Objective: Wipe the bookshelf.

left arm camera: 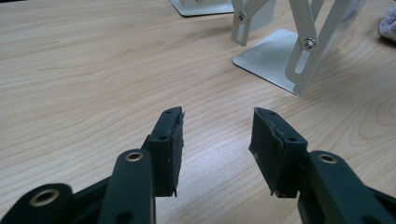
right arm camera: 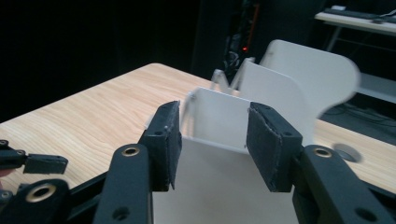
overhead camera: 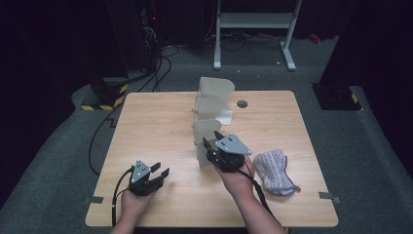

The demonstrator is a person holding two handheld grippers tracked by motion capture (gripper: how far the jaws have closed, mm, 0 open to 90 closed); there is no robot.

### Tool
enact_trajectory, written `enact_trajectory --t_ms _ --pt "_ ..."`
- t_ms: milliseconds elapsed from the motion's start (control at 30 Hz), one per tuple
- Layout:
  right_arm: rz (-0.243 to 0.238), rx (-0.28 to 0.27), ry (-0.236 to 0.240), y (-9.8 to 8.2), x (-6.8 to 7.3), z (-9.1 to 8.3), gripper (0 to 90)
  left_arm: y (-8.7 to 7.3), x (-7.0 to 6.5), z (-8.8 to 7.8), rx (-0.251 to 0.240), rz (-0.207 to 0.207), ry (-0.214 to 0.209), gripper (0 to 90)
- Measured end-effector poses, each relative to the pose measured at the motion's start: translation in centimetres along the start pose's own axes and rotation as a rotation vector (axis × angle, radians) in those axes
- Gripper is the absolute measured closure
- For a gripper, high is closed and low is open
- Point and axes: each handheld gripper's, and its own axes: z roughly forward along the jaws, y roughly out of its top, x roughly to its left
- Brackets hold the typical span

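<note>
wooden tabletop (overhead camera: pixel 160 126) under dark surroundings, two hand-held grippers at work near a white folding rack.
near the front edge, toward the left corner, the left gripper (overhead camera: pixel 158 174) rests with jaws spread over bare wood. right of it, near the middle, the right gripper (overhead camera: pixel 213 140) hangs at the nearest panel of the white rack (overhead camera: pixel 214 105), jaws apart and nothing pinched; the panel's edge lies between them, no contact visible. a grey sock (overhead camera: pixel 273 171) lies toward the front right corner. likely step: approaching the rack; next calls for closing squarely on that panel.
</note>
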Motion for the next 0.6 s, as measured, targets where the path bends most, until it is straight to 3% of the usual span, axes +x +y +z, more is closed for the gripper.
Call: enact_trajectory --t_ms 300,600 --pt "-0.033 0.056 0.080 1.5 2.3 3.9 66.2 -0.5 0.7 -0.7 -0.003 -0.029 0.014 53.6" --pt "-0.043 0.115 0.070 1.0 2.6 5.4 75.0 -0.6 0.9 -1.0 0.000 -0.031 0.015 53.6"
